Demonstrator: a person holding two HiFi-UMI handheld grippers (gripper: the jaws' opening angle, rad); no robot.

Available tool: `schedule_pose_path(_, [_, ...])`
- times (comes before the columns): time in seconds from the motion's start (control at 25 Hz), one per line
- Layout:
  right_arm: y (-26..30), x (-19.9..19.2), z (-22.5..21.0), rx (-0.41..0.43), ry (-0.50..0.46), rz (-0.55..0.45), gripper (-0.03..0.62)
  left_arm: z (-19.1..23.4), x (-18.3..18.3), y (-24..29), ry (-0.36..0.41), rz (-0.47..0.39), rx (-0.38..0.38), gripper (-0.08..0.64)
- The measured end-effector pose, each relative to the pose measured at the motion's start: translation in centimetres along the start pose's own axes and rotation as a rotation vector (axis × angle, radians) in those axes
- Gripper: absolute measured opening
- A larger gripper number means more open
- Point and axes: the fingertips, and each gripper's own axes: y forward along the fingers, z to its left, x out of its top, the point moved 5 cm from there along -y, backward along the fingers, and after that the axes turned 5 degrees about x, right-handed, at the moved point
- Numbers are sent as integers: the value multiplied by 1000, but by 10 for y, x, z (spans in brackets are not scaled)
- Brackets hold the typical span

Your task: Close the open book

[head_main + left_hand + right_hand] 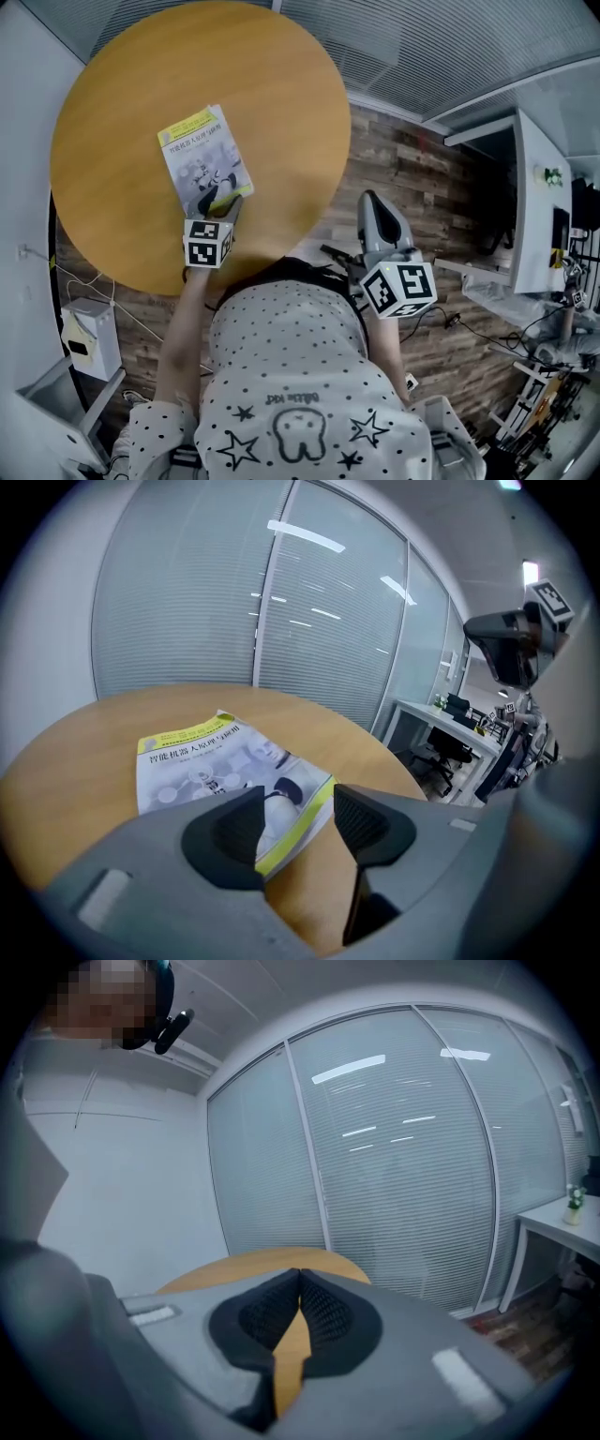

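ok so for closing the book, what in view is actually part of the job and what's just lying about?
Part of the job:
- book, cover up, looks closed
- round table under it
- left gripper, jaws apart at the book's near corner

Lying about:
- right gripper, shut, empty, held off to the table's side
- white box on the floor
- white desk
- floor cables

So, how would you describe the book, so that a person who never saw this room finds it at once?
Look at the round wooden table. On its side nearest the person, just past the open left gripper, lies a thin closed book. It is the only thing on the tabletop: pale cover, yellow-green band on top, Chinese title.
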Motion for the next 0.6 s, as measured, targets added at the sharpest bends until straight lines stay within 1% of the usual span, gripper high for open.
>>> schedule_pose_path(0.08, [1, 0, 0, 5, 2, -6, 5, 6, 5, -4, -19, -19, 16, 187])
schedule_pose_path(0.28, [2, 3, 3, 27, 5, -20, 5, 22, 11, -15, -57, -43, 81, 60])
schedule_pose_path(0.36, [2, 5, 2, 36, -2, -22, 5, 24, 12, -17, -64, -42, 99, 35])
schedule_pose_path(0.48, [2, 7, 2, 43, -5, -25, 3, 25, 14, -18, -76, -44, 102, 11])
schedule_pose_path(0.6, [-1, 7, 0, 47, -4, -26, 5, 24, 16, -20, -83, -51, 106, 11])
